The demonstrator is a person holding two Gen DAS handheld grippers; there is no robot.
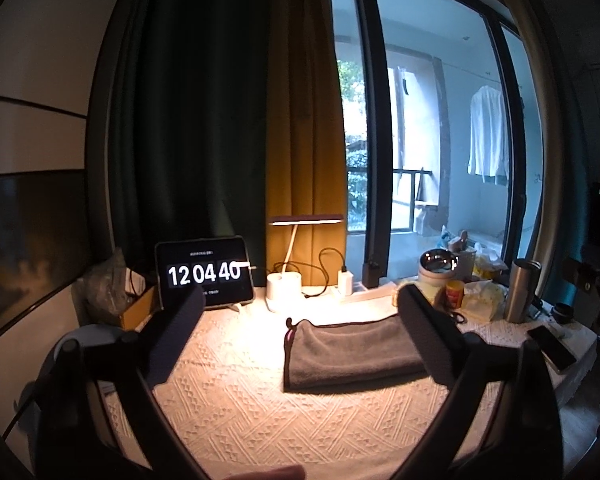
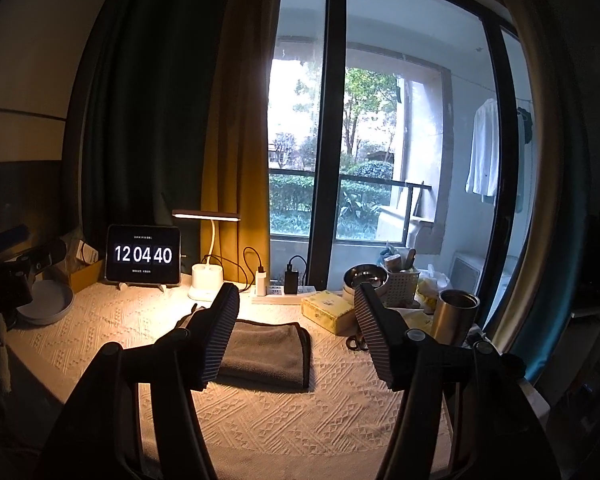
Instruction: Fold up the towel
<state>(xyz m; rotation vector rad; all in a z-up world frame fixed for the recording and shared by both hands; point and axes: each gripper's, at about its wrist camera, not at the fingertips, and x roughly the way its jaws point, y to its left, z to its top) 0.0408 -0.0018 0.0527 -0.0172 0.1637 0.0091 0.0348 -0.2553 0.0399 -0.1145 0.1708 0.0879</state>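
We see the grey terry towel (image 1: 352, 354) lying folded into a flat rectangle on the table (image 1: 236, 408), which is covered by a cream woven cloth with a raised diamond pattern. In the left wrist view the towel sits at about 1 o'clock from the left gripper (image 1: 300, 332), whose black ribbed fingers (image 1: 176, 340) stand spread wide with nothing between them; the right-hand finger overlaps the towel's right end in the picture, though we cannot tell if it touches. In the right wrist view the same towel (image 2: 266, 354) lies at about 11 o'clock from the right gripper (image 2: 296, 332), partly behind its left finger (image 2: 218, 336); these fingers are likewise parted and hold nothing.

At 10 o'clock from the towel a black tablet showing 12 04 40 in white digits (image 2: 143, 255) stands propped at the table's far edge. Just beside it, at 12 o'clock, a white desk lamp with a flat lit head (image 2: 206, 248) shines down. At 2 o'clock stands a brushed steel tumbler (image 2: 456, 316), near a yellow tissue box (image 2: 327, 312).
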